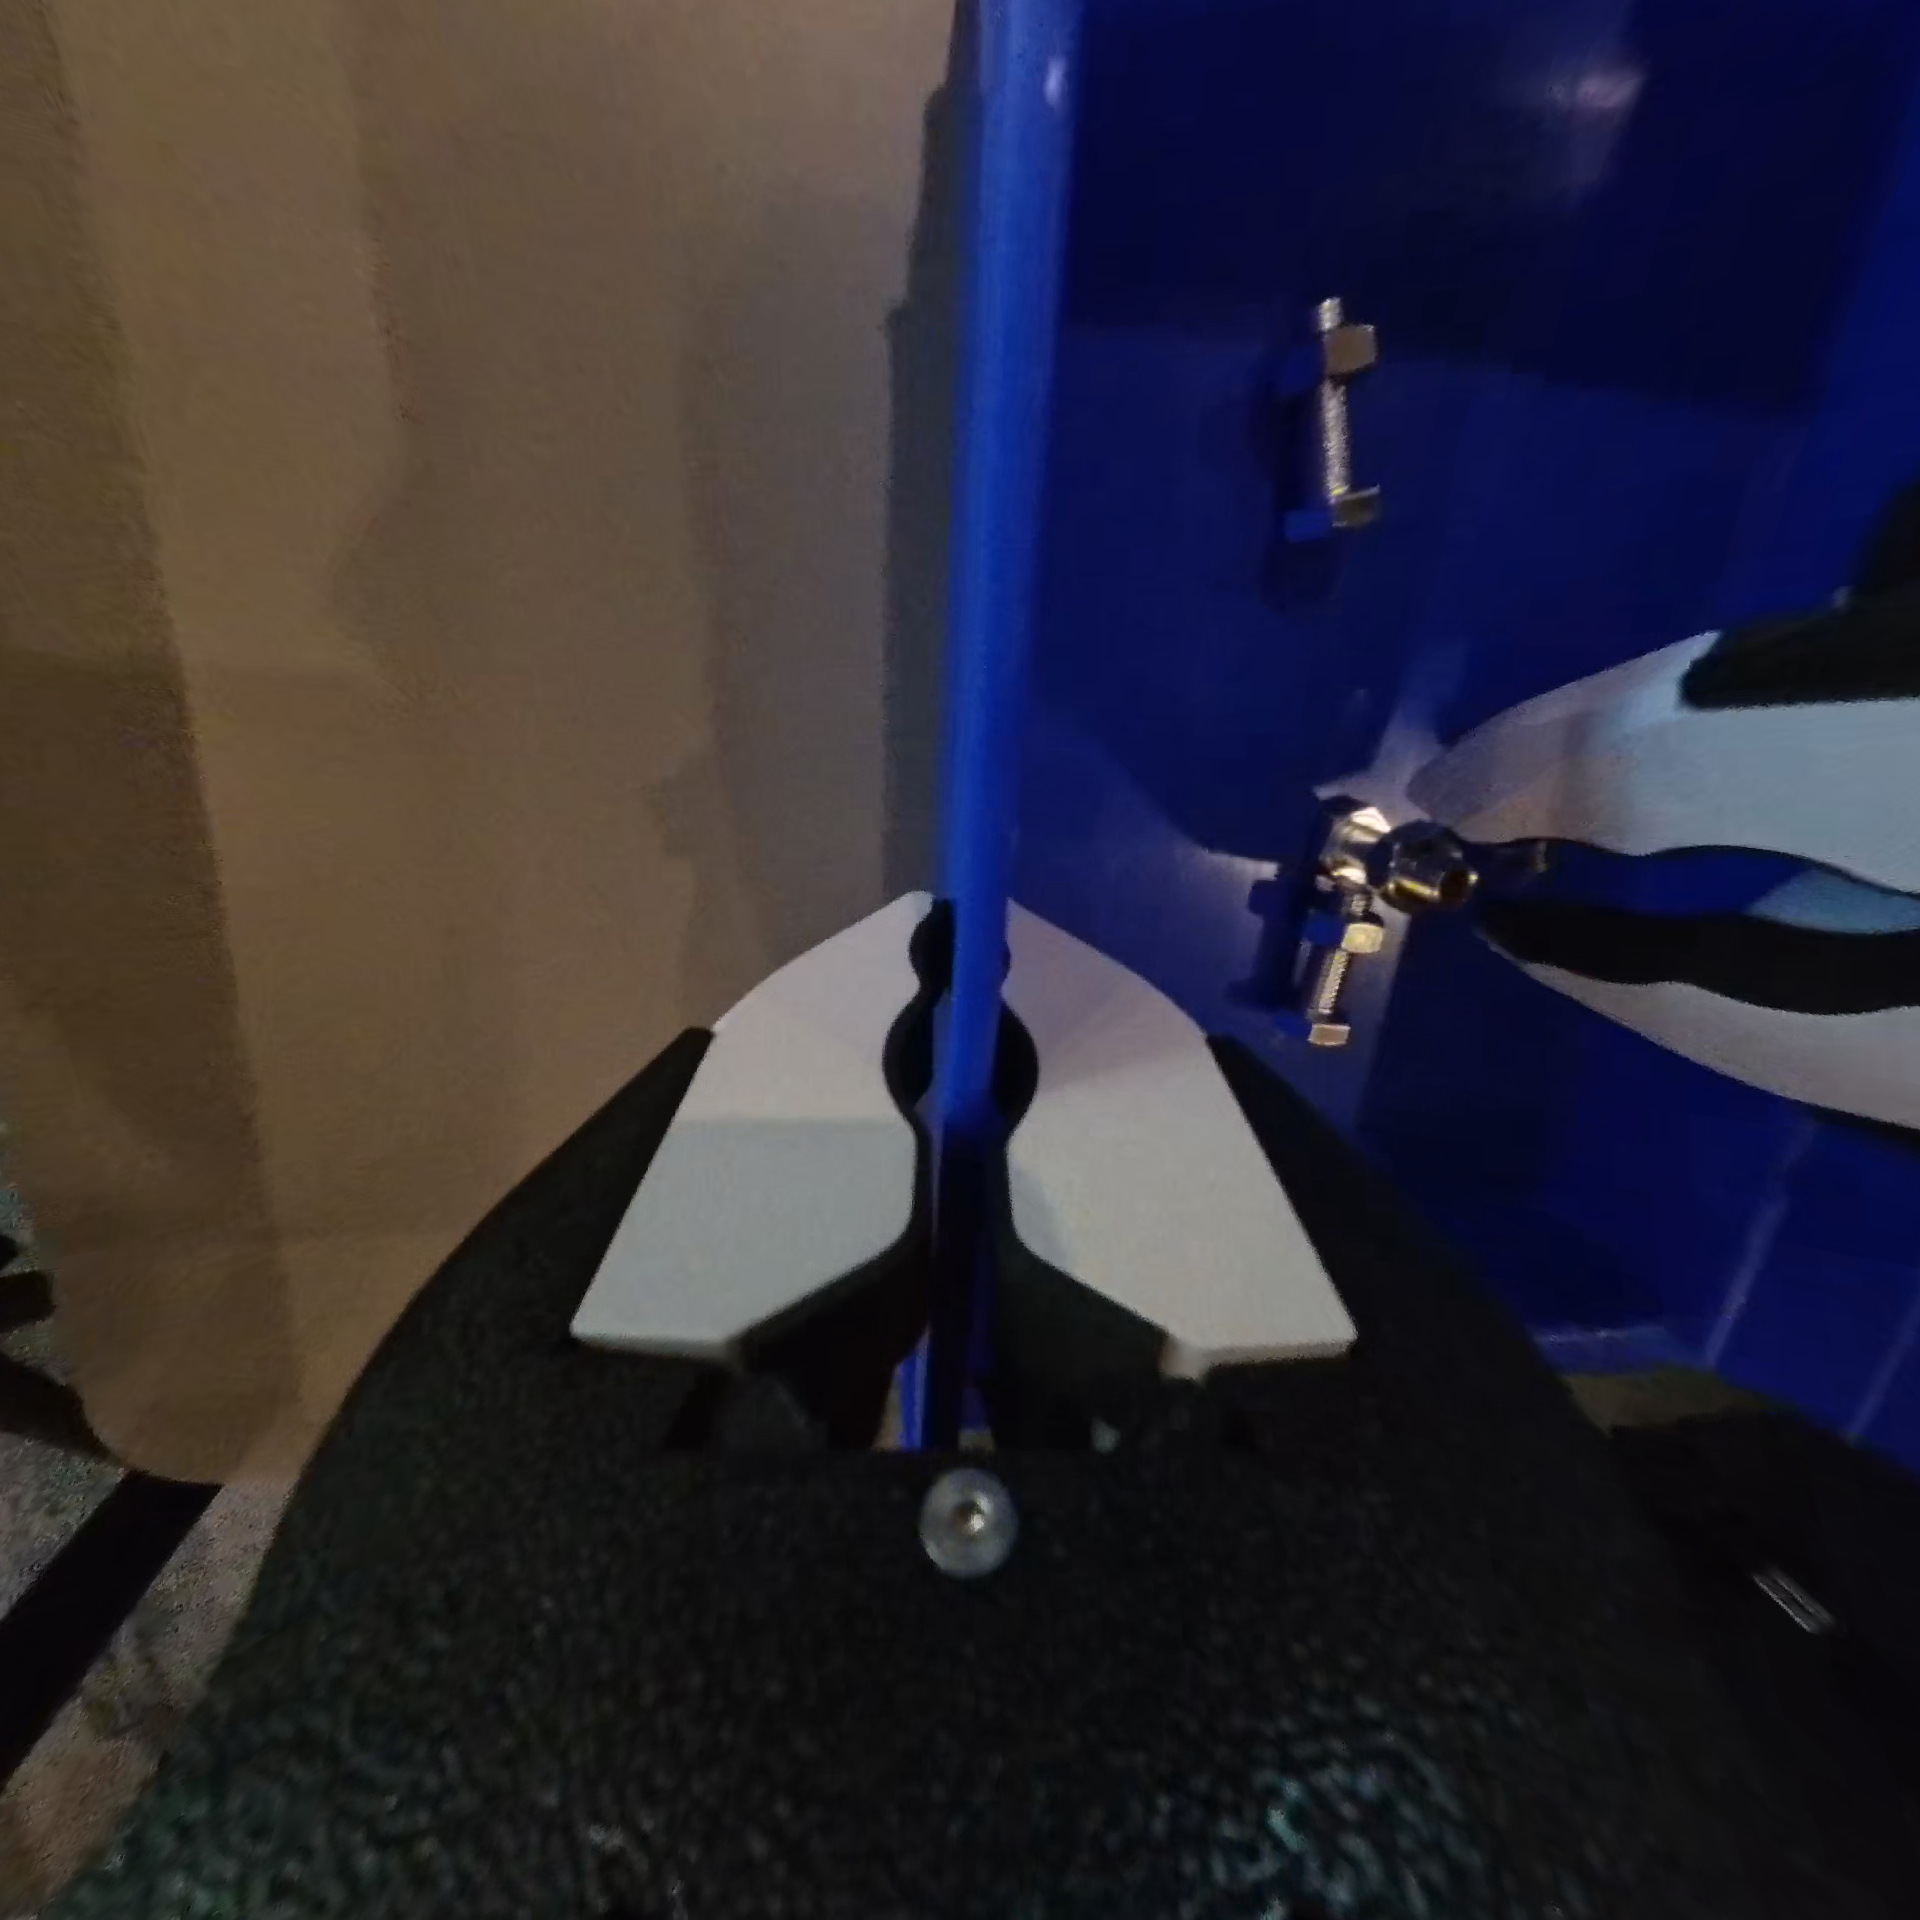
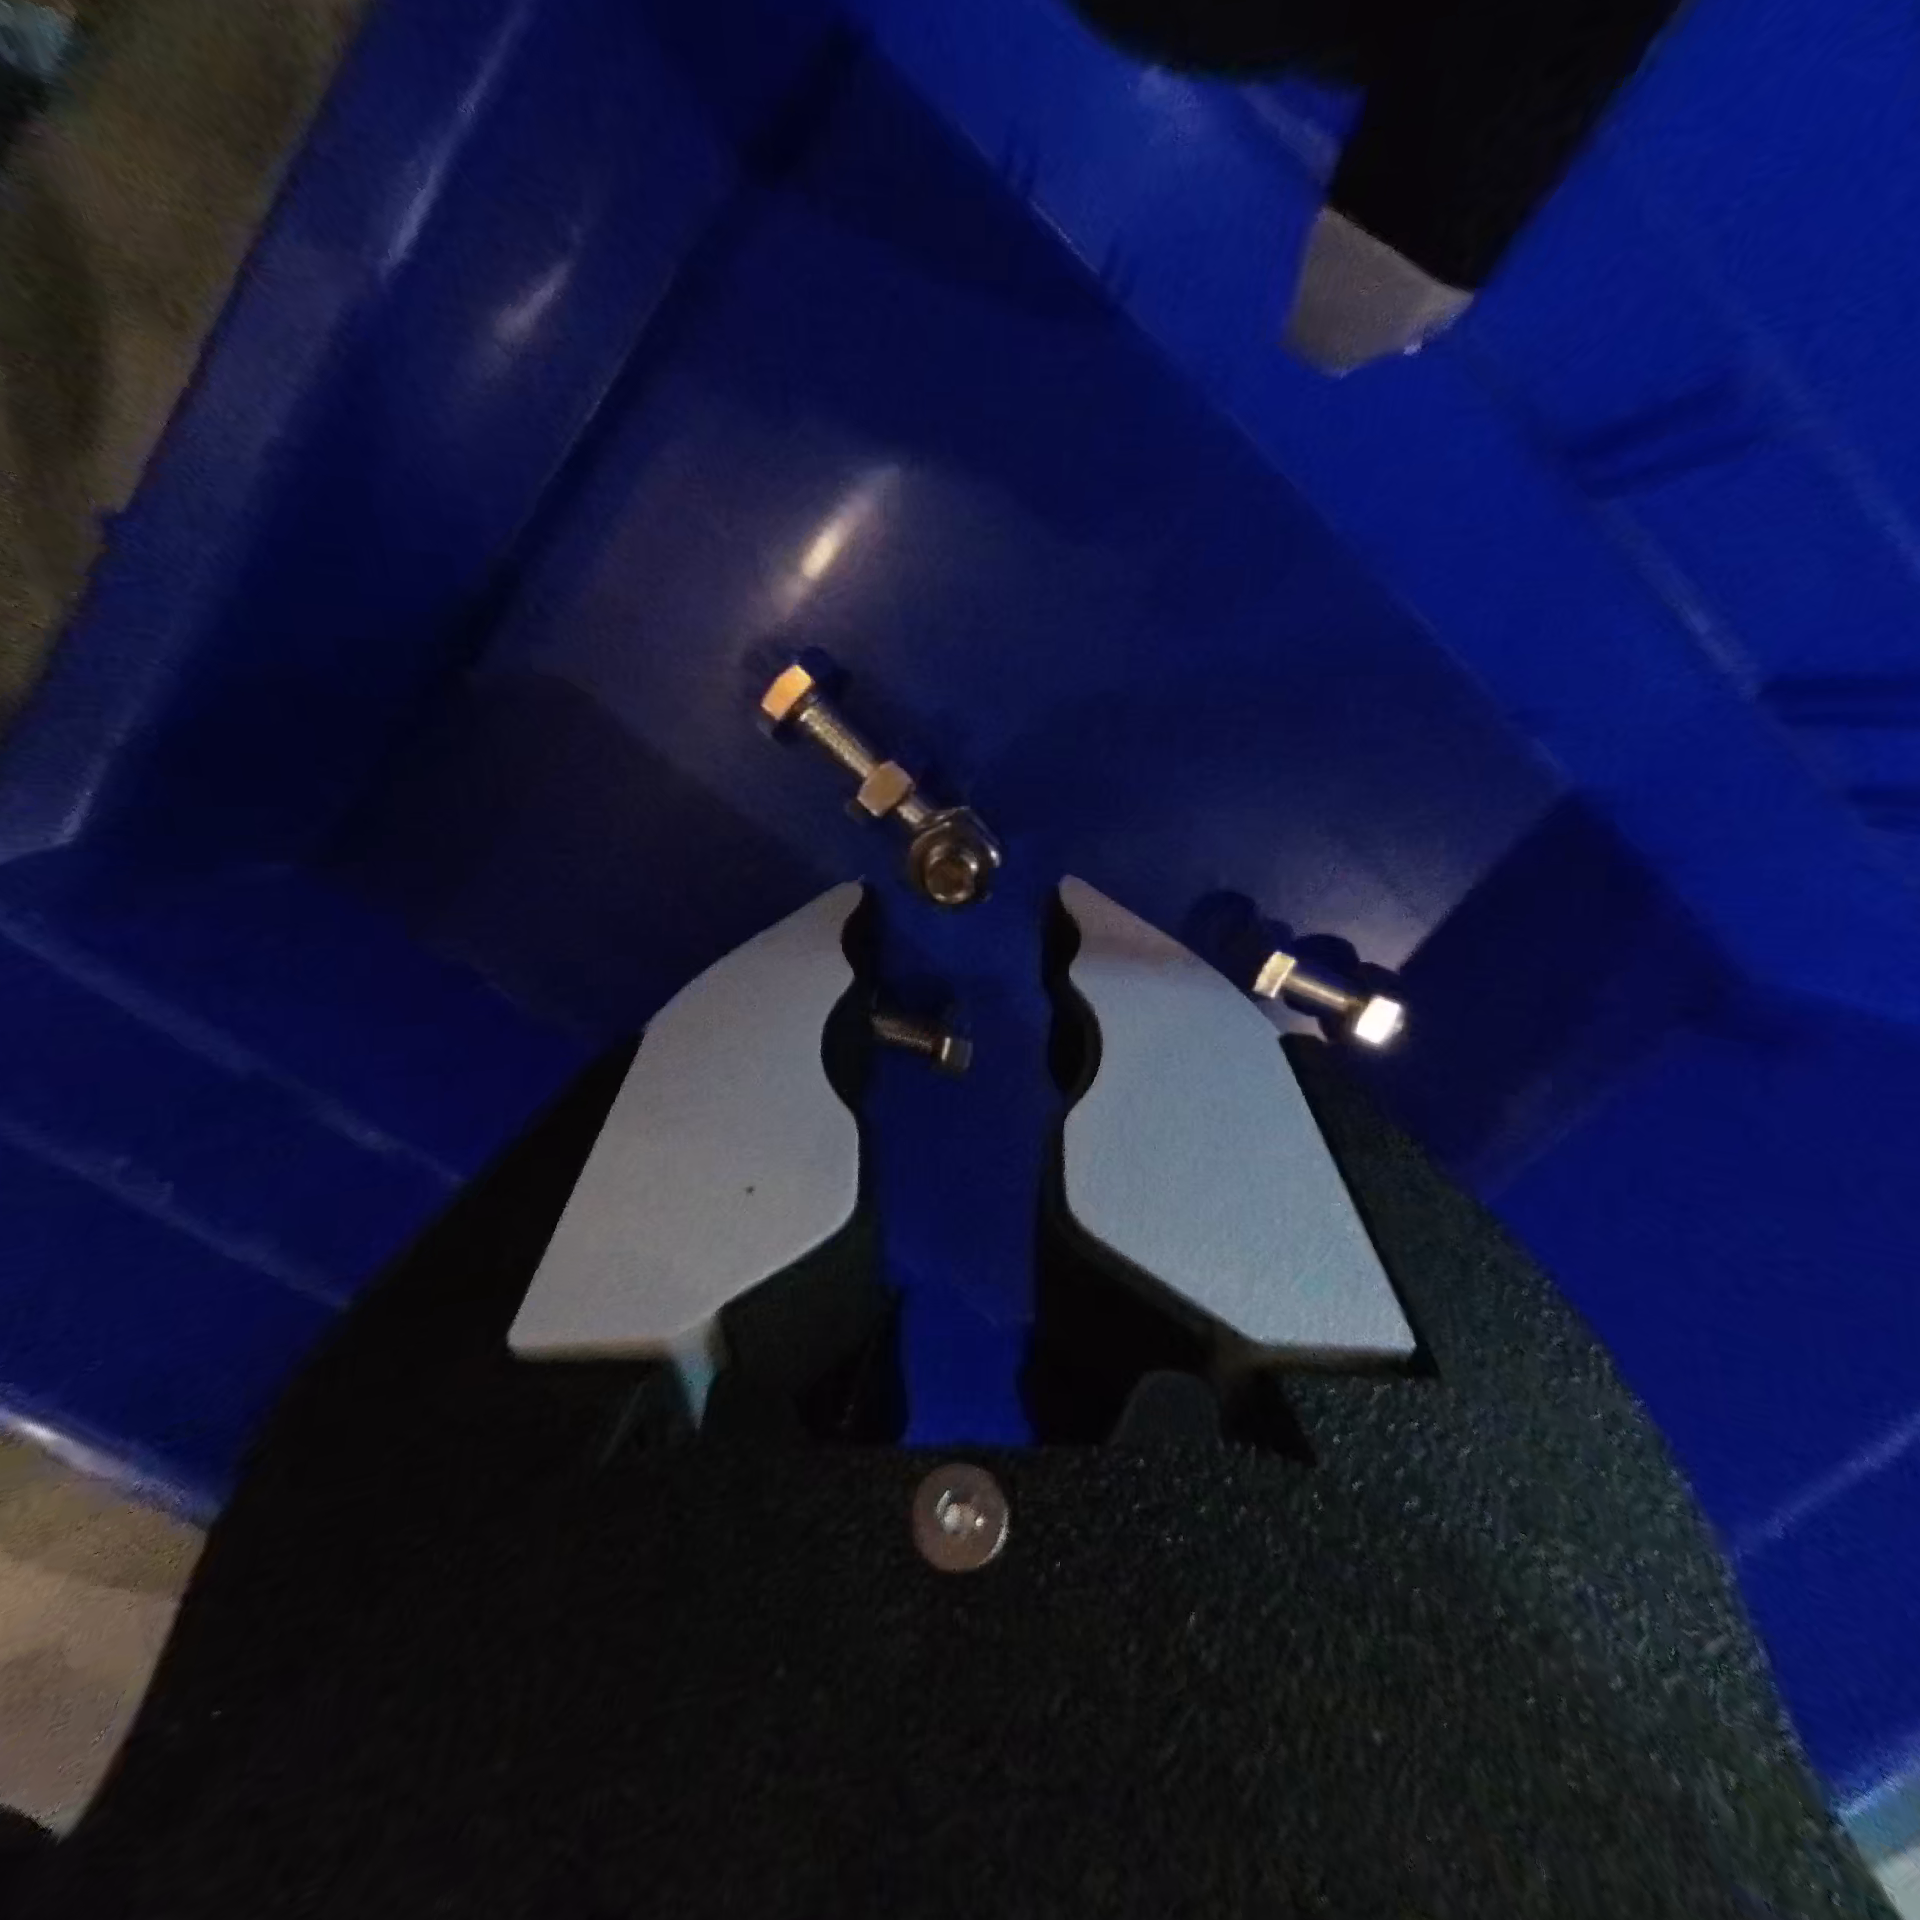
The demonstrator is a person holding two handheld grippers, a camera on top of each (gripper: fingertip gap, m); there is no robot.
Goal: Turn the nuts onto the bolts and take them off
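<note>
My left gripper (image 1: 961, 997) pinches the blue bin (image 1: 1558, 468) wall. My right gripper (image 2: 961, 904) is partly open with nothing in it, just above a bolt (image 2: 831, 743) with a nut (image 2: 881, 792). I count three bolts on the bin floor. They look small, hard, light and slippery, so I would pinch the nut's flat sides.

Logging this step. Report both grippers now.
Left gripper: shut on the blue bin wall.
Right gripper: open, empty, over the bolts.
</note>
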